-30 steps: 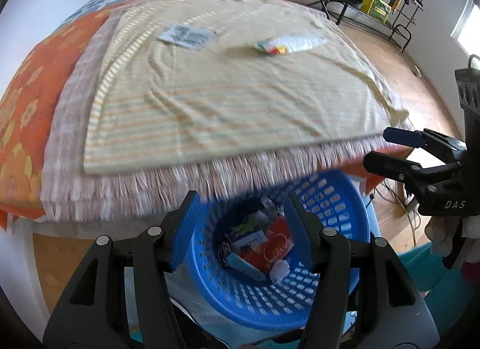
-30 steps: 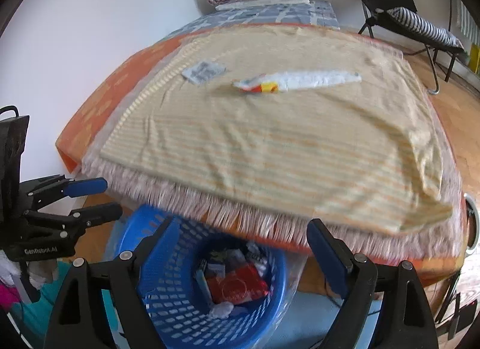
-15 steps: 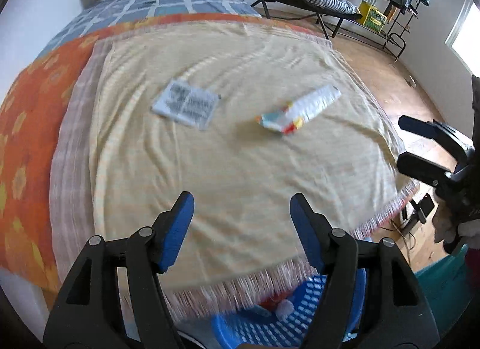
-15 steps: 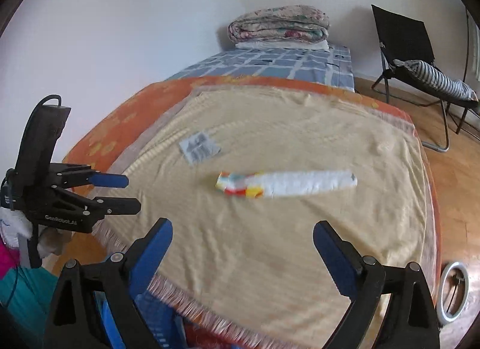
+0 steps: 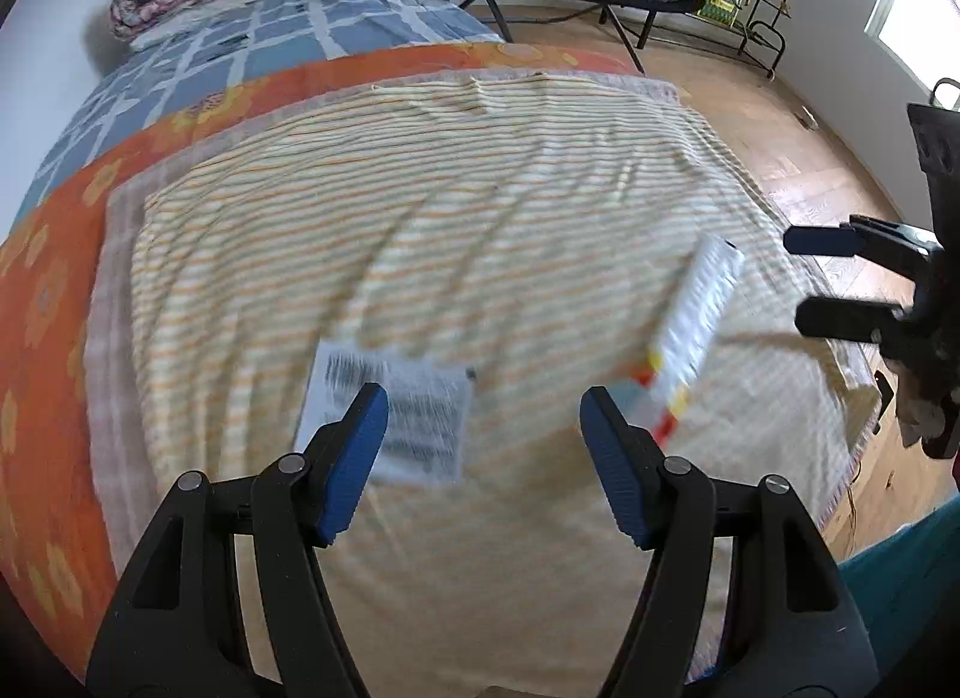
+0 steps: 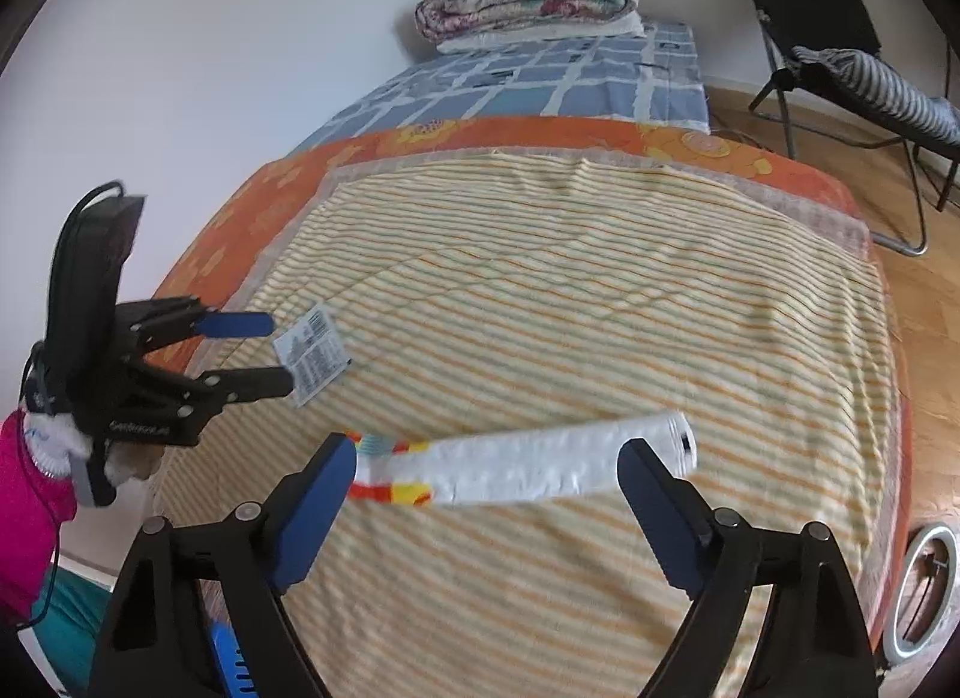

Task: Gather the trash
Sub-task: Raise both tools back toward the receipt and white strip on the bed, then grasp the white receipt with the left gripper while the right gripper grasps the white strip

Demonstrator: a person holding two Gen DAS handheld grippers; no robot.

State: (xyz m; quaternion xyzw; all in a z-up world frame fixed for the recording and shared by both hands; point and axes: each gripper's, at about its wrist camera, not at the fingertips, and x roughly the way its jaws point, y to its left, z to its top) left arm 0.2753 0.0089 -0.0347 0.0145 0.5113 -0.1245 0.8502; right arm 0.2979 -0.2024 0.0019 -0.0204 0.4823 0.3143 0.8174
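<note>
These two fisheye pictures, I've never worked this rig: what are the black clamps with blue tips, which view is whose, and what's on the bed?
The clamps are two-finger grippers that a person holds, one in each hand, with a camera on each looking along its fingers. The left gripper hangs open and empty over a flat printed paper wrapper. The right gripper is above a long white wrapper with a colourful end; its jaws are closing, not touching it yet. Both pieces lie on the striped yellow blanket. Each view also shows the other gripper at its edge.

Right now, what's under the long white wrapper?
The long white wrapper lies on the striped yellow blanket. An orange flowered cover peeks out beyond it. Whatever's beneath the blanket is hidden.
</note>
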